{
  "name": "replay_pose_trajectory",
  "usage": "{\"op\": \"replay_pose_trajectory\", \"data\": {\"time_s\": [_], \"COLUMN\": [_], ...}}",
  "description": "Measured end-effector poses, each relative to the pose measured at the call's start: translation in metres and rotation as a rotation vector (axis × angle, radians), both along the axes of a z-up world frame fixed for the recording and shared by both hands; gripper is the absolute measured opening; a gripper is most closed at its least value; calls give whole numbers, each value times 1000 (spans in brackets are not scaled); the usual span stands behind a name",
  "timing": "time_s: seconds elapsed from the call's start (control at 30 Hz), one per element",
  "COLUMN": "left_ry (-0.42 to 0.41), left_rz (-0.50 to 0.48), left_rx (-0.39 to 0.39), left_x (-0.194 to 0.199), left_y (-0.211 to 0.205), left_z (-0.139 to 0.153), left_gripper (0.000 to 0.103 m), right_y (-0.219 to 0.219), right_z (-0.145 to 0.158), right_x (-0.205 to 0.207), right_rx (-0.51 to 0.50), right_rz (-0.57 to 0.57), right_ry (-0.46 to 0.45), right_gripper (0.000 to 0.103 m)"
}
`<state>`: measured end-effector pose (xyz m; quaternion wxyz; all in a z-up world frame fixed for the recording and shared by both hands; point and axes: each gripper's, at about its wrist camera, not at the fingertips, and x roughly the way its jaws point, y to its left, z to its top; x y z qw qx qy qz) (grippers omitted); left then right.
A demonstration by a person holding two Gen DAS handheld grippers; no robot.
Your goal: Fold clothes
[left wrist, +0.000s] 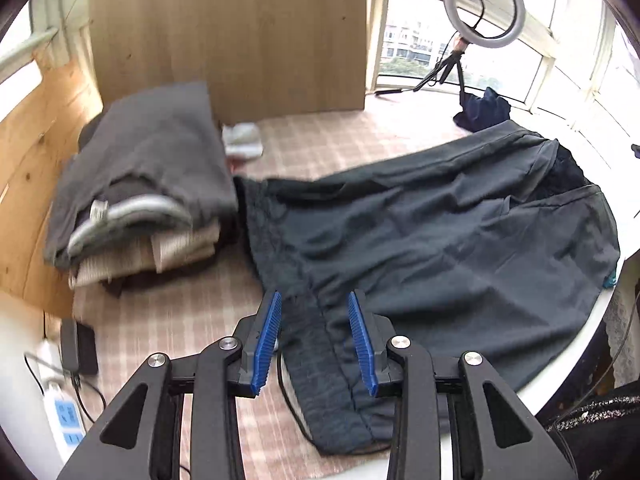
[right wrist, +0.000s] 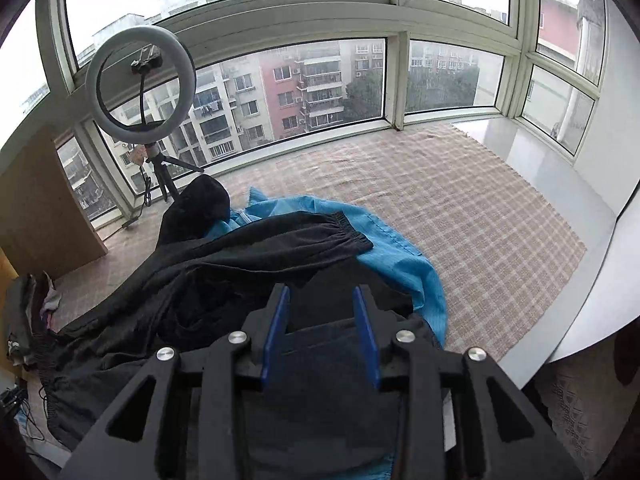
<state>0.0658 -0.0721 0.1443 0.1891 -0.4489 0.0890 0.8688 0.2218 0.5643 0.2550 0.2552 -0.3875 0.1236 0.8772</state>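
Note:
Dark trousers (left wrist: 440,232) lie spread across the checked cloth, their elastic waistband at the left and near edge. My left gripper (left wrist: 316,320) is open, its blue pads either side of the waistband near the front edge, holding nothing. In the right wrist view the same dark trousers (right wrist: 248,272) lie crumpled over a blue garment (right wrist: 404,256). My right gripper (right wrist: 322,312) is open just above the dark fabric, with nothing between the pads.
A stack of folded clothes (left wrist: 144,184) sits at the left by a wooden board (left wrist: 228,36). A ring light on a tripod (right wrist: 140,88) stands by the window. A power strip (left wrist: 64,416) and cables lie at the front left. The white table edge (right wrist: 600,292) curves at the right.

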Motion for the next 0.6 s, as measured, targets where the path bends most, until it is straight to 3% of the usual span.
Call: {"op": "replay_pose_trajectory", "data": {"time_s": [0.13, 0.27, 0.37, 0.6], "left_ry": [66, 64, 18, -86], "left_rz": [-127, -248, -319, -321], "left_rx": [-37, -82, -133, -179], "left_x": [-43, -73, -88, -111], "left_y": [63, 139, 187, 227], "left_z": [23, 19, 4, -27], "left_gripper": [34, 36, 41, 41], "right_y": [13, 44, 65, 77], "right_z": [-4, -25, -46, -122], "right_x": [-44, -88, -124, -204], "right_rx": [78, 72, 100, 266], "right_rz": [135, 235, 348, 658], "right_ry": [-80, -147, -232, -435], "right_gripper": [47, 47, 47, 47]}}
